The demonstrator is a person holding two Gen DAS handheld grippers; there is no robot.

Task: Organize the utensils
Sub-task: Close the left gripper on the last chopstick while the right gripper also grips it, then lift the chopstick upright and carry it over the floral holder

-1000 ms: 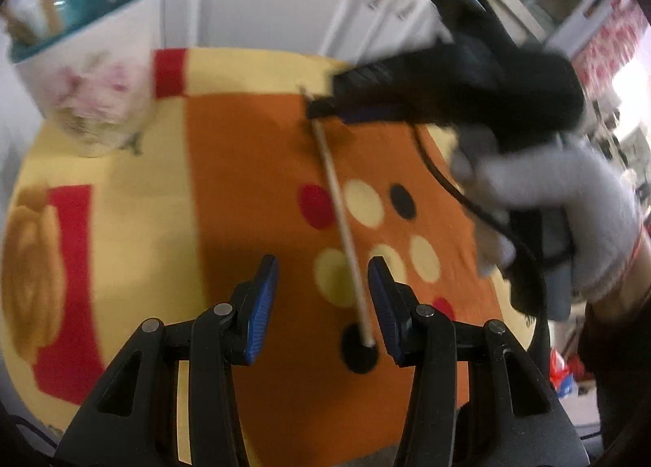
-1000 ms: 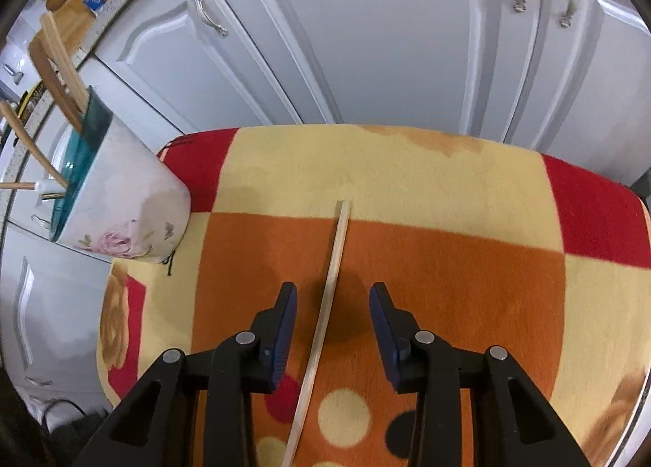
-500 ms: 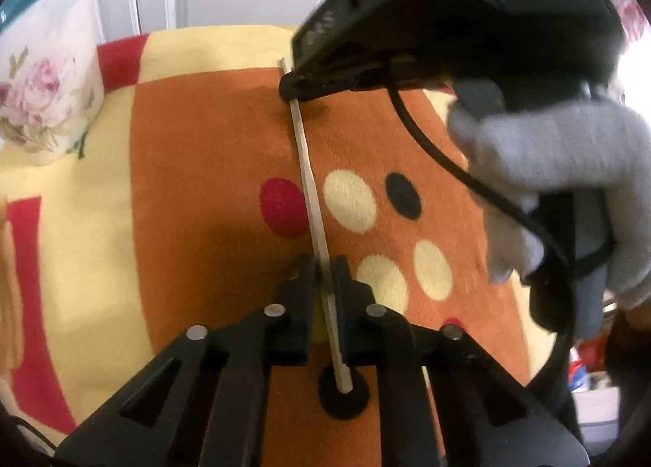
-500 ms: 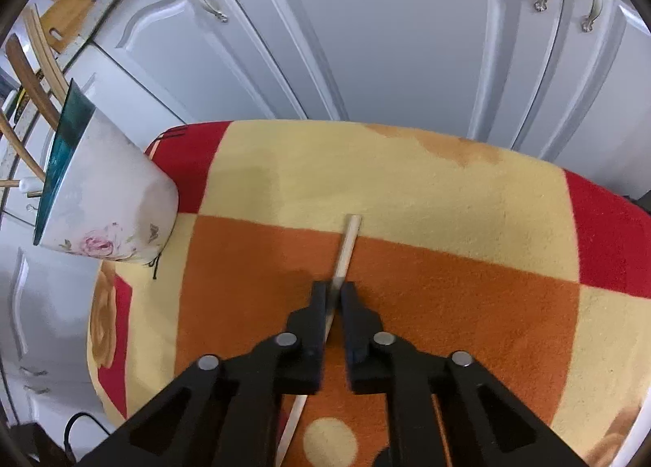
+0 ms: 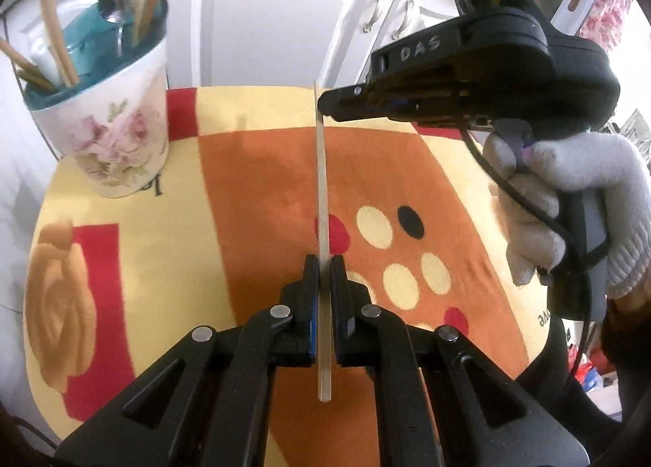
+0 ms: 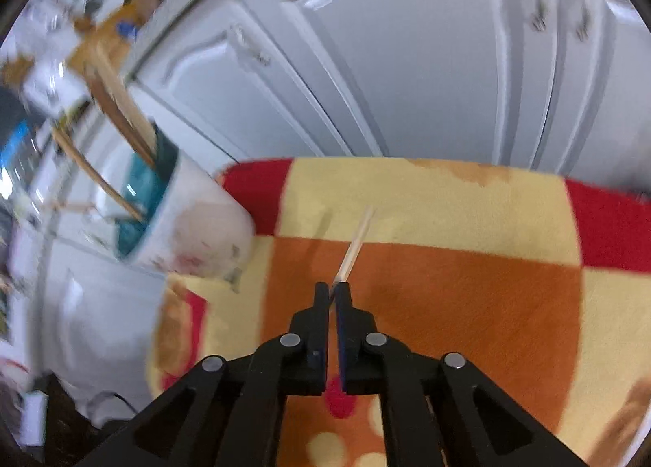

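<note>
Orange cloth [image 5: 260, 190]; right tool [image 5: 325, 104] marked "DAS", clamping chopstick [image 5: 322, 190].

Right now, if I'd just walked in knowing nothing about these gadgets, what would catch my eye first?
A single wooden chopstick, pinched at both ends: the left gripper clamps it near the camera and the right gripper, held by a gloved hand, clamps its far end. Beneath is a bright orange, yellow and red blanket. At far left stands a floral utensil pot already holding chopsticks and a spoon.
</note>
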